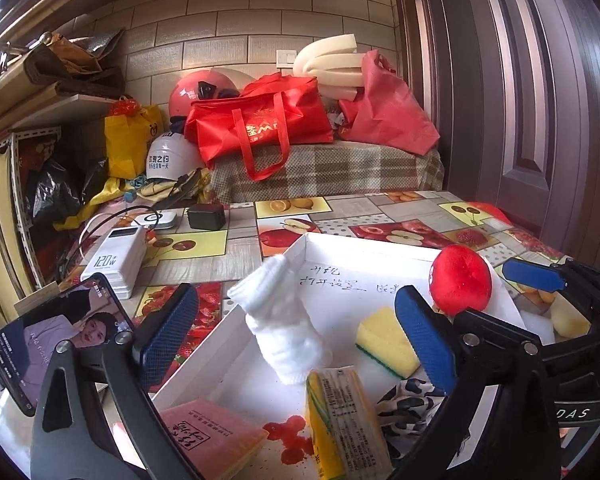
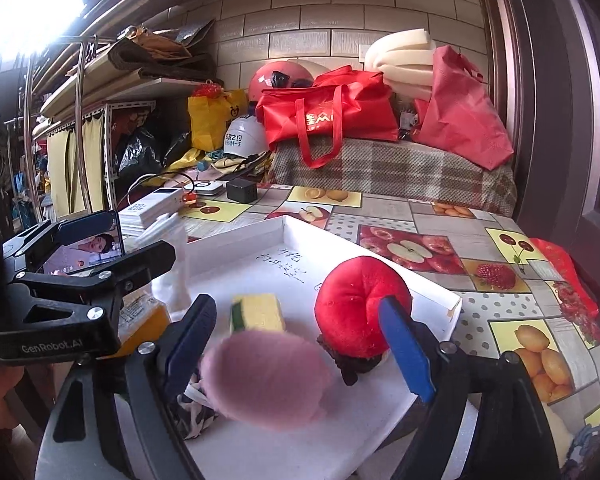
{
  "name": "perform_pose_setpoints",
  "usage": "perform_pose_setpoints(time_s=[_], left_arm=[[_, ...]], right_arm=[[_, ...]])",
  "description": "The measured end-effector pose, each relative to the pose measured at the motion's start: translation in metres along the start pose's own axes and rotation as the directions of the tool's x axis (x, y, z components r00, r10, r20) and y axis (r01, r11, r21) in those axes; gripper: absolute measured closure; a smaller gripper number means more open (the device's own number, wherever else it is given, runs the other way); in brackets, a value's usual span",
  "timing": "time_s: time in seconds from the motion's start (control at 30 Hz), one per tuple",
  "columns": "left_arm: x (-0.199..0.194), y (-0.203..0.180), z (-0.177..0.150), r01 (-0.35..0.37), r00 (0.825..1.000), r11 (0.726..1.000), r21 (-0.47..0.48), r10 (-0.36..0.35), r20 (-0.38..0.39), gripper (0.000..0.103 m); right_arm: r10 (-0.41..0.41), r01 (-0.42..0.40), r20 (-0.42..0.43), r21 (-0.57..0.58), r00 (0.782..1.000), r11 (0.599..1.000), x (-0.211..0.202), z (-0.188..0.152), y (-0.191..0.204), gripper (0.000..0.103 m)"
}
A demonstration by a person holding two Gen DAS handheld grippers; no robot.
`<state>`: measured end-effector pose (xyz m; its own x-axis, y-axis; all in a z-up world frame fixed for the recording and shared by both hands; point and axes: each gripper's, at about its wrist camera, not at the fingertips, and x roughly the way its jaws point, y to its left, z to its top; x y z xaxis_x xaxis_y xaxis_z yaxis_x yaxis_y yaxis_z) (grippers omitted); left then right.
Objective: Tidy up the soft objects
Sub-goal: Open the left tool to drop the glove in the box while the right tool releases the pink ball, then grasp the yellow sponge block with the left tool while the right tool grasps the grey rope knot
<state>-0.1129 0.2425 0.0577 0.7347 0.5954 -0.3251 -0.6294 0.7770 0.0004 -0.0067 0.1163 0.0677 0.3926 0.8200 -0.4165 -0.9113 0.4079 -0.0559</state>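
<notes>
Both grippers stand wide over the white tray (image 1: pixel 300 246). The left gripper (image 1: pixel 296 340) frames a white sock (image 1: pixel 280 320), pads clear of it. The right gripper (image 2: pixel 300 344) brackets a blurred pink puff (image 2: pixel 268 380), untouched, near the red plush apple (image 2: pixel 356 304) and yellow sponge (image 2: pixel 260 312).

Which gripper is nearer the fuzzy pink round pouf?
Right. The fuzzy pink round pouf lies blurred between the open right gripper fingers, untouched by the pads. The left gripper, also open, sits farther left, over the white sock.
</notes>
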Motion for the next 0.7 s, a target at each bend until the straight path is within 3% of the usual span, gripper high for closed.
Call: perform_pose_setpoints(time_s=[0.17, 0.23, 0.27, 0.7], left_arm=[[-0.0037, 0.0017, 0.0002, -0.015, 1.000, 1.000, -0.007, 0.016, 0.022, 0.000], [-0.0046, 0.0023, 0.0002, -0.015, 0.999, 1.000, -0.010, 0.015, 0.029, 0.000], [-0.0051, 0.0022, 0.0003, -0.015, 0.999, 1.000, -0.010, 0.015, 0.032, 0.000], [-0.0095, 0.0064, -0.0003, -0.064, 0.996, 0.997, -0.033, 0.066, 0.054, 0.000]], right_arm=[[-0.009, 0.010, 0.009, -0.003, 1.000, 1.000, -0.0009, -0.0001, 0.0001, 0.016], [-0.019, 0.019, 0.009, 0.005, 1.000, 1.000, -0.0005, 0.0001, -0.0022, 0.010], [-0.023, 0.023, 0.008, 0.009, 1.000, 1.000, -0.0002, 0.0002, -0.0029, 0.000], [-0.041, 0.041, 0.015, 0.021, 0.999, 0.999, -0.0026, -0.0004, -0.0040, 0.000]])
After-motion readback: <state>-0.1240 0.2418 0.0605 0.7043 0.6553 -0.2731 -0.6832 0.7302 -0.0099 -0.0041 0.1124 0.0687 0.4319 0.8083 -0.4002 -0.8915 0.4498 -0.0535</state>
